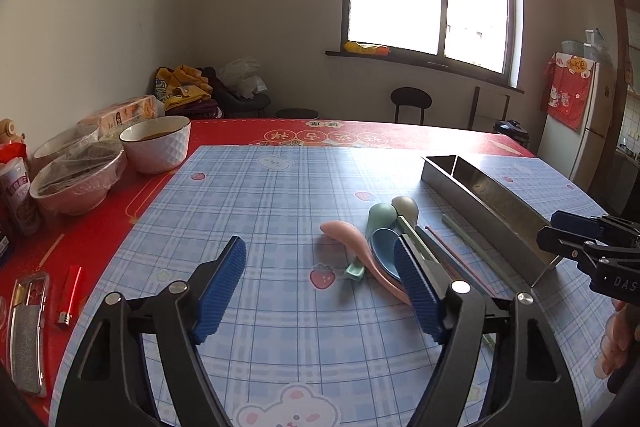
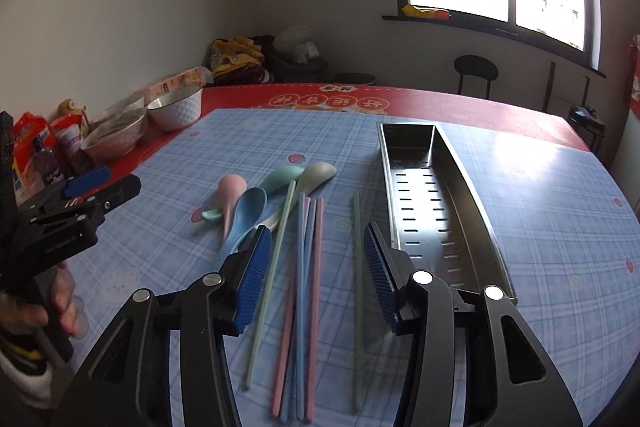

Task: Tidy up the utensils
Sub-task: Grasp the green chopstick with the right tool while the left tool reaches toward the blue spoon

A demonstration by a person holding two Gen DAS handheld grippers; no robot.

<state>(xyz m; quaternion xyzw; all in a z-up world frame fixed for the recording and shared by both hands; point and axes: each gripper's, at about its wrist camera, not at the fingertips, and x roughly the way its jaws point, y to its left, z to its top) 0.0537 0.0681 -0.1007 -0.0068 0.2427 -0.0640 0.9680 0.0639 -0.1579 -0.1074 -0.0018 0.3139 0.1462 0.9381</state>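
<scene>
- The counter (image 2: 560, 227) carries a steel utensil tray (image 2: 432, 211), its slotted floor bare.
- Left of the tray lie 4 spoons (image 2: 248, 207) and loose chopsticks (image 2: 304, 267).
- The right hand-held gripper (image 2: 316, 271) hangs above the chopsticks, jaws apart.
- The left hand-held gripper (image 1: 320, 283) gapes beside the spoons.

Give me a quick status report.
Left gripper open, right gripper open, both empty. Spoons and chopsticks loose beside empty metal tray. Nothing blocking.

The left gripper (image 1: 320, 267) and the right gripper (image 2: 316, 259) both hover with blue-padded fingers (image 2: 254, 279) spread wide apart, each gripped by a hand (image 2: 60, 301).
</scene>
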